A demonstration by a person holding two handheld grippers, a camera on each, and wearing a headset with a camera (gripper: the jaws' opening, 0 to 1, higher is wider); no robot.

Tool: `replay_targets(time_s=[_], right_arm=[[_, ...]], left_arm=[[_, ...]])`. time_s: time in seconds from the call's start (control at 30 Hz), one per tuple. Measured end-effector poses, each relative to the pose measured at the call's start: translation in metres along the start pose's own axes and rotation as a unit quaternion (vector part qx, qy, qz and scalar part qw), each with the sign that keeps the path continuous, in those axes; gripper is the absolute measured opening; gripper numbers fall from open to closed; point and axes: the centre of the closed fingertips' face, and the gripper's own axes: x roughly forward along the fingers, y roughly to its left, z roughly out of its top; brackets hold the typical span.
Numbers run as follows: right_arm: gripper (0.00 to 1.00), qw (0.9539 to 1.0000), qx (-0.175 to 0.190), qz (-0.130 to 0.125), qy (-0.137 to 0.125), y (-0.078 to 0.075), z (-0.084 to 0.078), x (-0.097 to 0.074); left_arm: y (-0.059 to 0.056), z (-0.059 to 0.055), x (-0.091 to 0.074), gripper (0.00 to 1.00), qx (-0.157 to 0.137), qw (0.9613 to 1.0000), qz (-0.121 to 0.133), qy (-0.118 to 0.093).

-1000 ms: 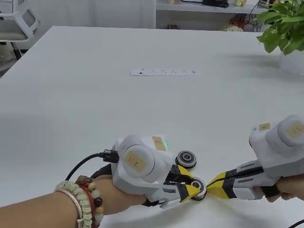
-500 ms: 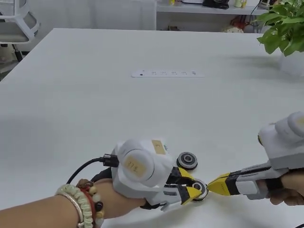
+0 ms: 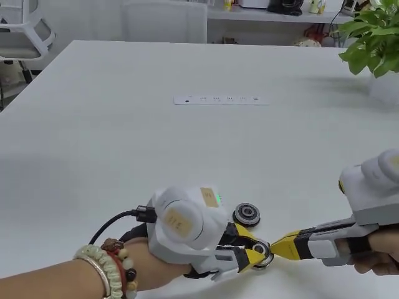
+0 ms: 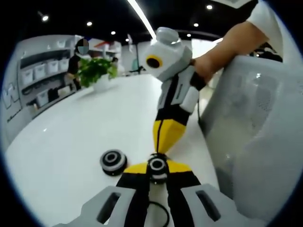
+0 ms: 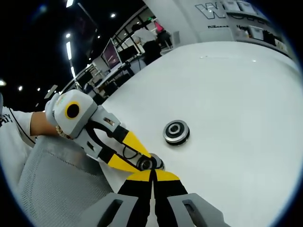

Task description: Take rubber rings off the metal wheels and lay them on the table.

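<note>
My left gripper [image 3: 254, 252] is shut on a small metal wheel [image 3: 261, 250] just above the white table [image 3: 124, 137], near its front edge. In the left gripper view that wheel [image 4: 157, 167] sits between the yellow fingertips. My right gripper [image 3: 275, 248] comes in from the right, jaws shut, and its tip touches the wheel's rim [image 5: 150, 163]. I cannot tell whether it pinches the rubber. A second wheel [image 3: 247, 213] with a black rubber ring lies flat just behind; it shows too in both gripper views [image 4: 113, 161] [image 5: 176, 131]. A thin black loop [image 4: 159, 215] lies under the left jaws.
A white power strip [image 3: 221, 99] lies at the table's middle, far behind the work. A green plant [image 3: 373, 37] stands at the back right corner. A chair [image 3: 22, 34] stands beyond the left edge, shelves along the back wall.
The right gripper's body has drawn back to the right, while its tip stays at the held wheel. The left gripper keeps its grip. The head camera has tilted slightly.
</note>
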Motion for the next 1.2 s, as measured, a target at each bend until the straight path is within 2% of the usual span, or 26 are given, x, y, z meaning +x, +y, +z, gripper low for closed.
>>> replay_targets(time_s=[0.2,0.6,1.2], right_arm=[[0.00,0.9998,-0.020,0.001,0.001,0.0004,0.0011,0.0000],[0.00,0.9995,-0.029,0.008,0.000,0.0076,0.0030,-0.0001],[0.00,0.9992,-0.037,0.012,-0.002,0.0095,0.0042,-0.0008]], left_arm=[[0.0002,0.0001,0.0001,0.13,0.002,1.0000,-0.001,0.000],[-0.0002,-0.0001,-0.0002,0.13,0.004,1.0000,-0.001,0.000],[-0.0005,-0.0002,-0.0008,0.13,0.004,1.0000,-0.002,0.001]])
